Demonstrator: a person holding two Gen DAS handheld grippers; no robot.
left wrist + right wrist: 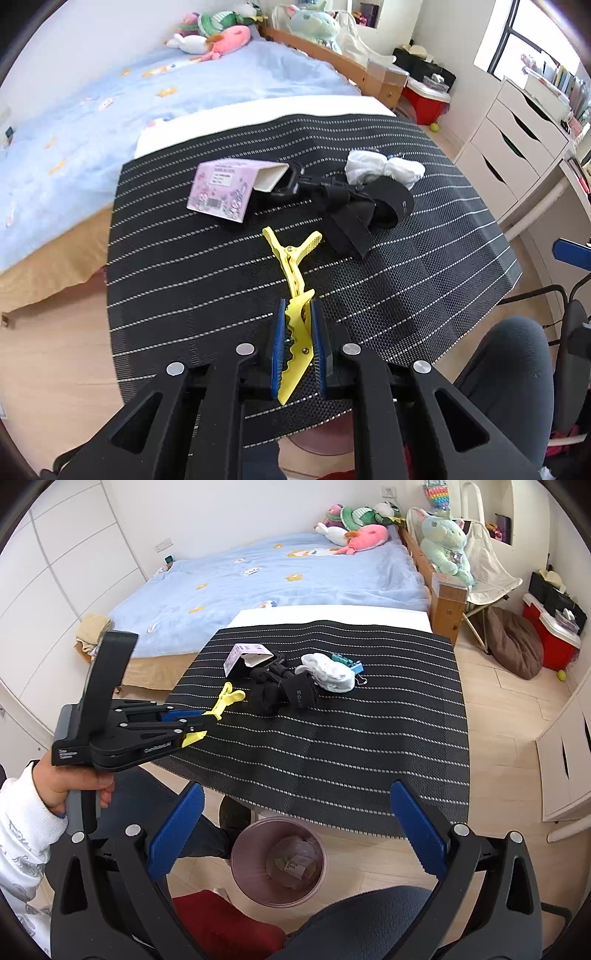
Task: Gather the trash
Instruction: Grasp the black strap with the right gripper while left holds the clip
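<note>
My left gripper is shut on a yellow plastic clip and holds it over the black striped mat; the right wrist view shows it at the mat's near left with the clip. A pink paper box lies on its side further back. Crumpled white tissue lies at the back right, also in the right wrist view. My right gripper is open and empty above a pink trash bin with paper scraps inside.
A black strapped device lies mid-mat between box and tissue. A blue binder clip sits behind the tissue. A bed with plush toys stands behind the table. White drawers are at right. My knee is beside the table.
</note>
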